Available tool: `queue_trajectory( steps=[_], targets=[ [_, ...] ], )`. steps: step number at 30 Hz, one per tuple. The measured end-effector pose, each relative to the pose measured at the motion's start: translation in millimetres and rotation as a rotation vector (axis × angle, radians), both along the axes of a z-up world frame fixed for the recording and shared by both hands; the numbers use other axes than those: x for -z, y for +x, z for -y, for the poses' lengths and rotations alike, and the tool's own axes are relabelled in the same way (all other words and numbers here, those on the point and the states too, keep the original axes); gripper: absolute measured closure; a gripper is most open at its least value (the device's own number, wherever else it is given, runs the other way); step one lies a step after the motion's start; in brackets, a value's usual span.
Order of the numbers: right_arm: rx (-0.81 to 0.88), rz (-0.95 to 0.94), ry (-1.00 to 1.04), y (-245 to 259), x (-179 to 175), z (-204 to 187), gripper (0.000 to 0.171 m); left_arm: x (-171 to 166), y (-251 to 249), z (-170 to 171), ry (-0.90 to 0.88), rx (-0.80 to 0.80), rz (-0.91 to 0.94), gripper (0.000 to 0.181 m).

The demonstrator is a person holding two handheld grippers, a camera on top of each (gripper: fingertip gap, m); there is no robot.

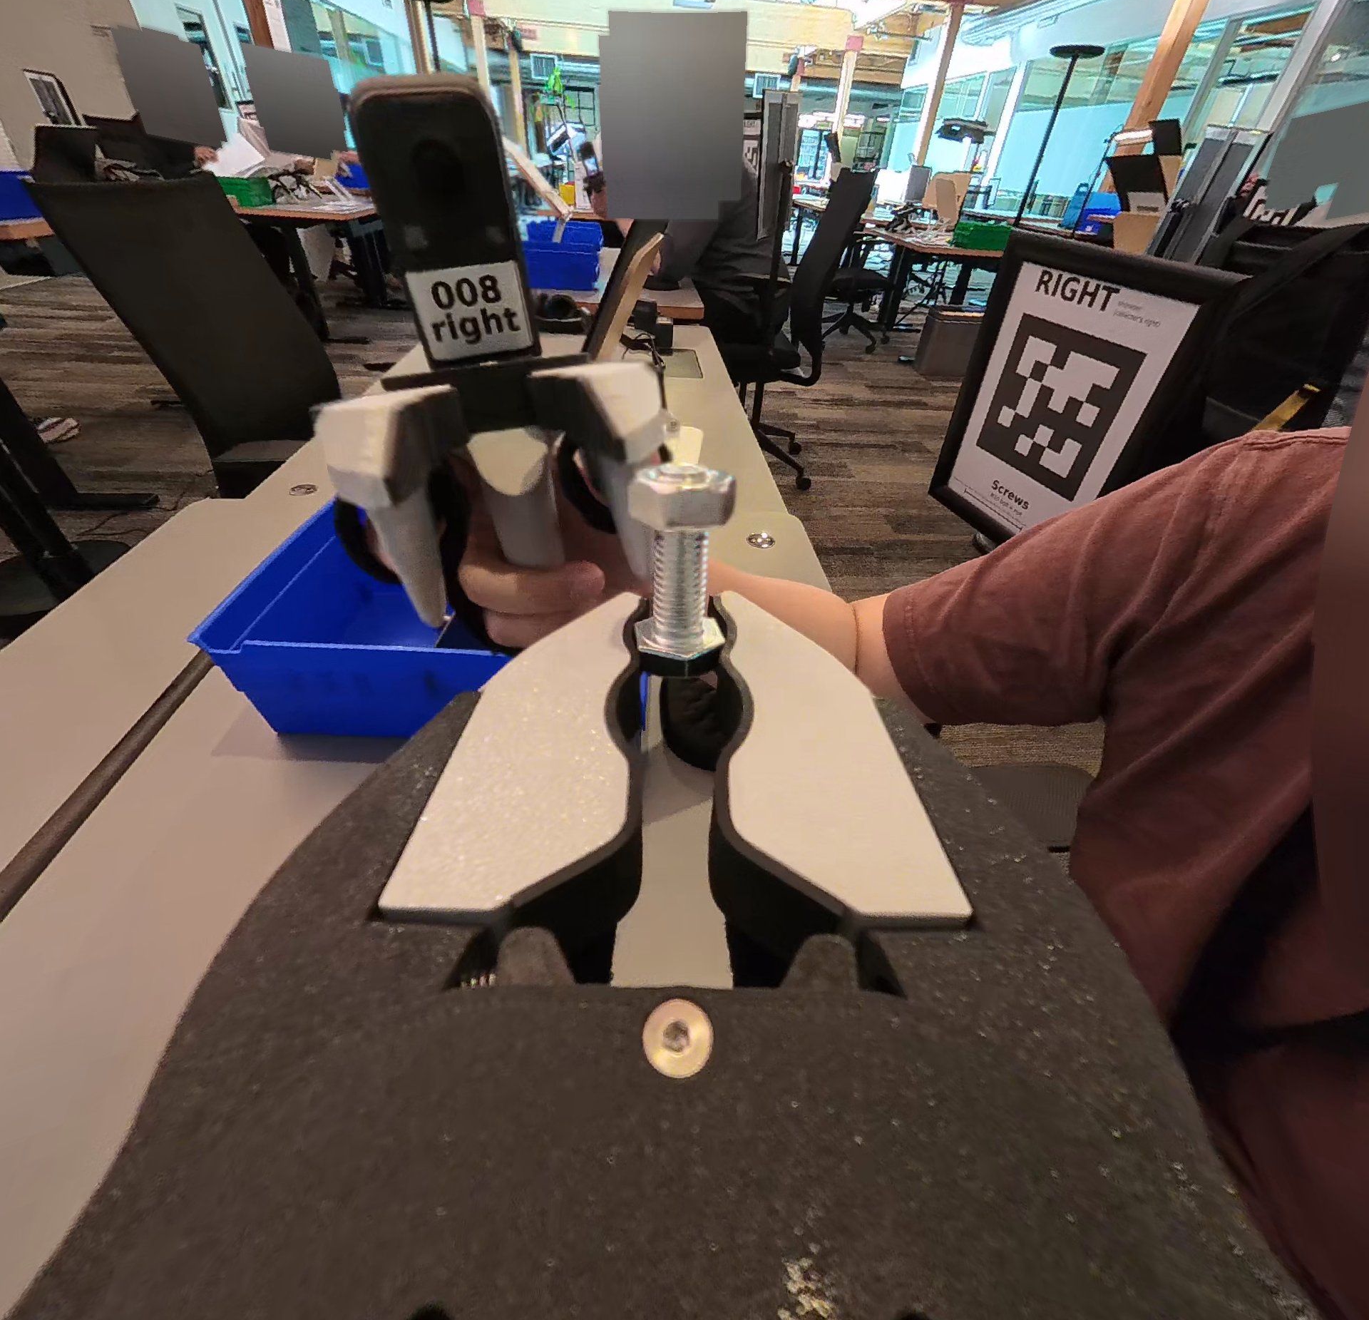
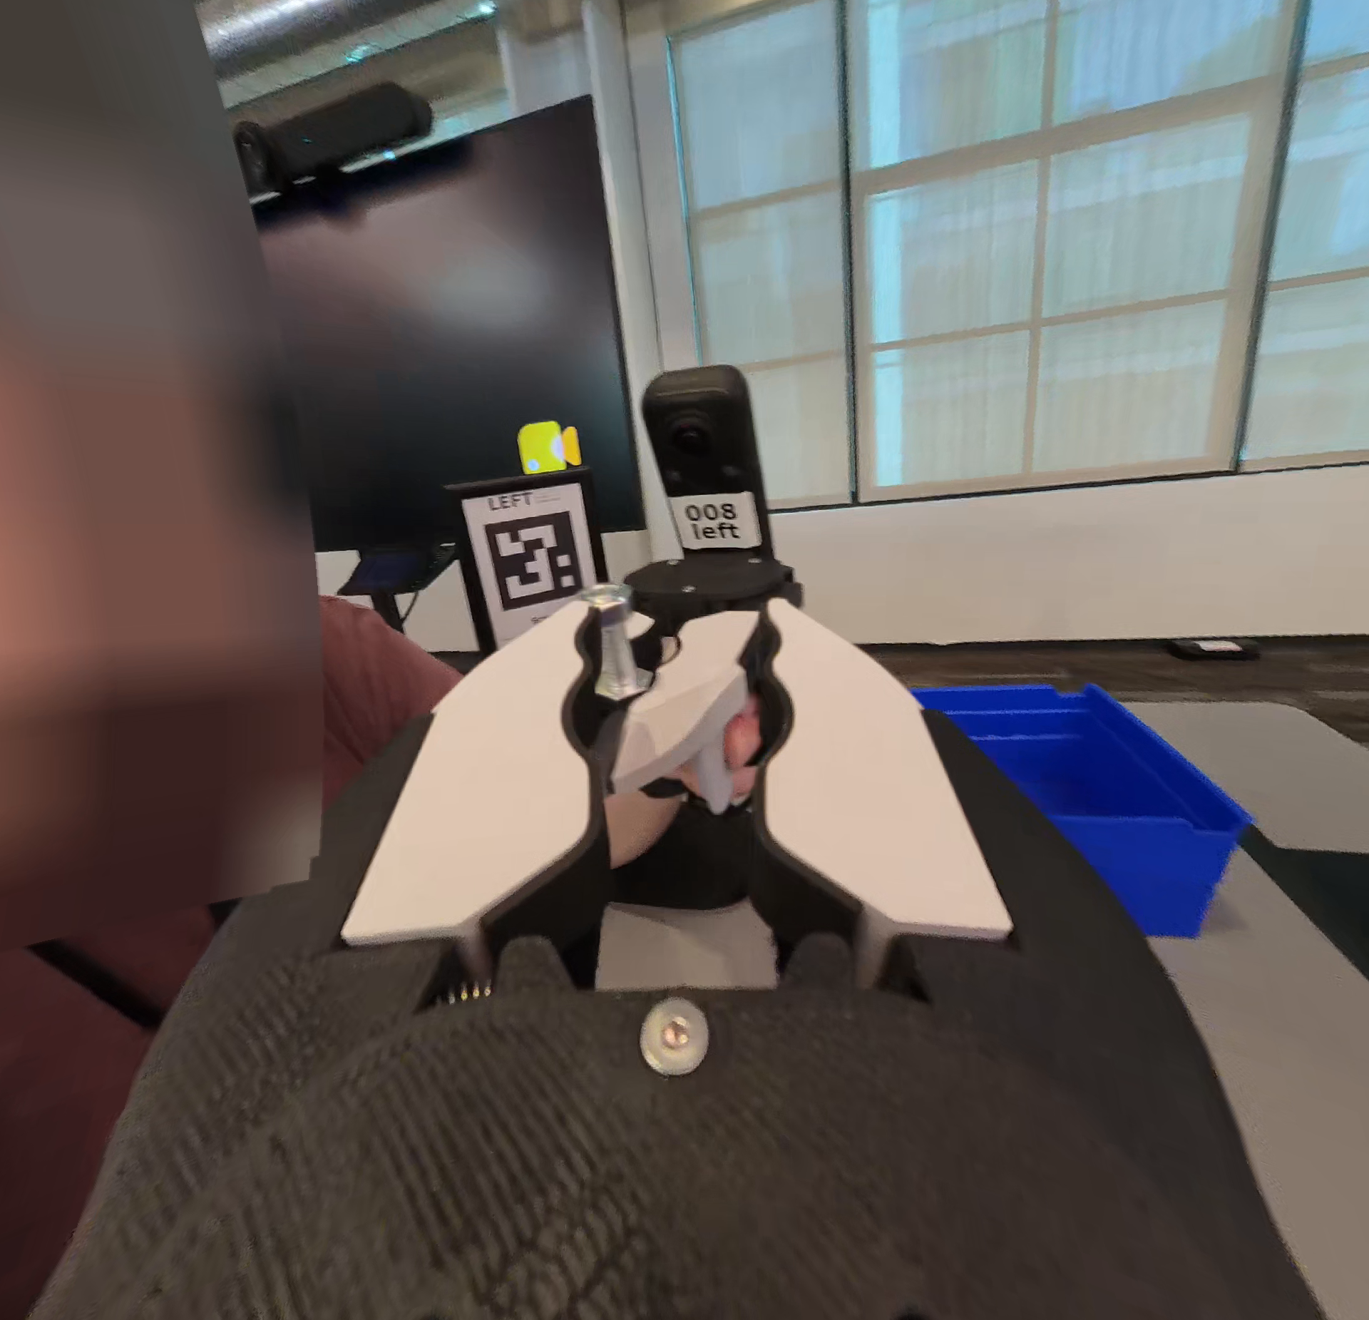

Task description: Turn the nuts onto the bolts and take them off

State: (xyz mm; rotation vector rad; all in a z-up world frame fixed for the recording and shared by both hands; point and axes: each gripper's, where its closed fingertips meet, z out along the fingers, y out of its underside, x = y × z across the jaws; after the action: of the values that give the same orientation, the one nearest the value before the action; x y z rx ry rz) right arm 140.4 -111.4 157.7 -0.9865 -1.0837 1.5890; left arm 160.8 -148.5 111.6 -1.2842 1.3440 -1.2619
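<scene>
Bolt (image 1: 678, 577): standing upright, threaded shank pointing up, its hex head sitting down at your left gripper's tips; in the right wrist view it is showing tilted and blurred (image 2: 611, 647).
Nut (image 1: 681, 497): sitting at the top end of the bolt's thread, well above the head.
Left gripper (image 1: 678, 643): you are pinching the bolt's head between the two pale fingers (image 1: 548, 758), tips pressed in on it.
Right gripper (image 1: 518, 499): you are holding it facing the left one, fingers spread apart; one fingertip is just beside the nut, and contact is too close to call. In its own view the gap between the tips (image 2: 674, 647) is wide, with the left gripper's fingers and the bolt showing through it.
Hand (image 1: 530, 592): gripping the right gripper's handle, behind the bolt.
Sleeve (image 1: 1111, 617): dark red, coming in from the right side.
Blue bin (image 1: 333, 655): sitting on the grey table (image 1: 148, 766), just below and behind the right gripper.
Marker sign (image 1: 1067, 395): framed black-and-white board standing on the floor, well apart to the right.
</scene>
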Motion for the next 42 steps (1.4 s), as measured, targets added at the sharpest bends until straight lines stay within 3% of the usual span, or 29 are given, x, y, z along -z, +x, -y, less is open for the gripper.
queue_trajectory(
  steps=[5,8,11,18,24,30,36,42],
  targets=[
    [-0.004,0.047,0.122,-16.0,0.9,26.6,0.129,1.2,0.2,-2.8,-0.003,-0.004,-0.002,0.167],
    [0.029,0.052,0.091,-14.7,4.4,13.8,0.126,0.8,1.1,-0.7,-0.007,0.006,0.003,0.167],
    [0.014,0.003,-0.011,-0.6,2.1,-4.6,0.134,-1.7,-0.5,0.7,-0.019,0.015,0.014,0.167],
    [-0.022,0.037,0.11,-14.9,-1.5,28.9,0.13,1.2,1.0,-0.4,-0.018,0.017,0.001,0.167],
    [-0.038,-0.013,-0.07,-0.5,-0.4,-3.3,0.133,-1.1,0.3,4.3,-0.017,0.032,0.007,0.167],
    [-0.046,0.06,0.095,-21.2,2.5,32.4,0.13,-1.2,-0.4,1.8,-0.016,0.024,0.005,0.167],
    [-0.048,-0.005,-0.037,-5.3,0.5,4.5,0.136,-4.9,-2.6,5.7,-0.014,0.031,0.012,0.167],
    [-0.098,-0.005,0.044,-13.1,-7.1,34.4,0.135,-1.3,-0.8,2.7,-0.013,0.023,0.001,0.167]
  ],
)
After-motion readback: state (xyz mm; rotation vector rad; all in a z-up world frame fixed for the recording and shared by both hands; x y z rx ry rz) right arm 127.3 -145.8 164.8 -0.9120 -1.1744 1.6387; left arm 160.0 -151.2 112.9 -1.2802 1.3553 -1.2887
